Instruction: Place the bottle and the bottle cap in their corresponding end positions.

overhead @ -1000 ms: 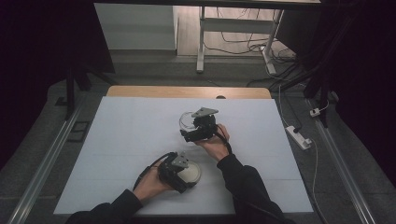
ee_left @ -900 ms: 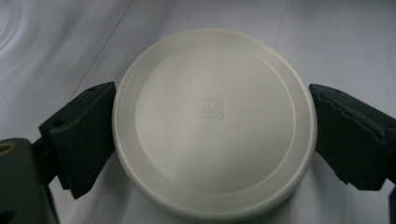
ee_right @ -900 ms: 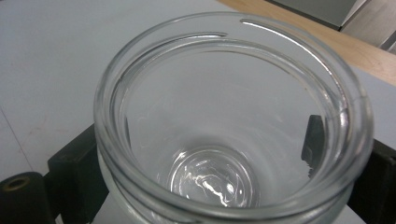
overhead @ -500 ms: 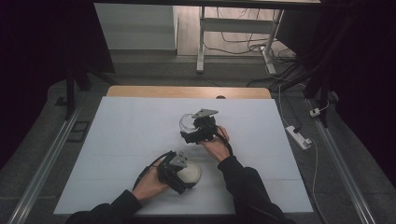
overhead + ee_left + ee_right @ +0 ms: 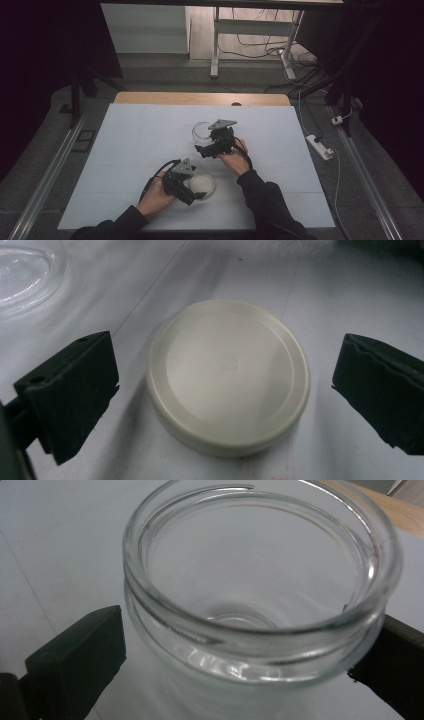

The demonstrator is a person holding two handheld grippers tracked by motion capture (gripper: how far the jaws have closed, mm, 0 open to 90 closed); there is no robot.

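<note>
Empty glass jar [image 5: 260,605], lid [image 5: 227,375] off.
Right tongs [image 5: 240,655] clamp the upright jar; left tongs [image 5: 225,390] spread apart around the lid on the tabletop [image 5: 140,140].

Table [image 5: 150,150] brightly lit, surroundings dark; gripper views soft, glare on glass jar [image 5: 260,605].

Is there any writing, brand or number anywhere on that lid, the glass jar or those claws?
None can be read.
White lid: a small square embossed mark at its middle, too faint and blurred to read.
Glass jar: plain clear glass, no label or lettering seen.
Left claw and right claw: no markings legible.
</note>
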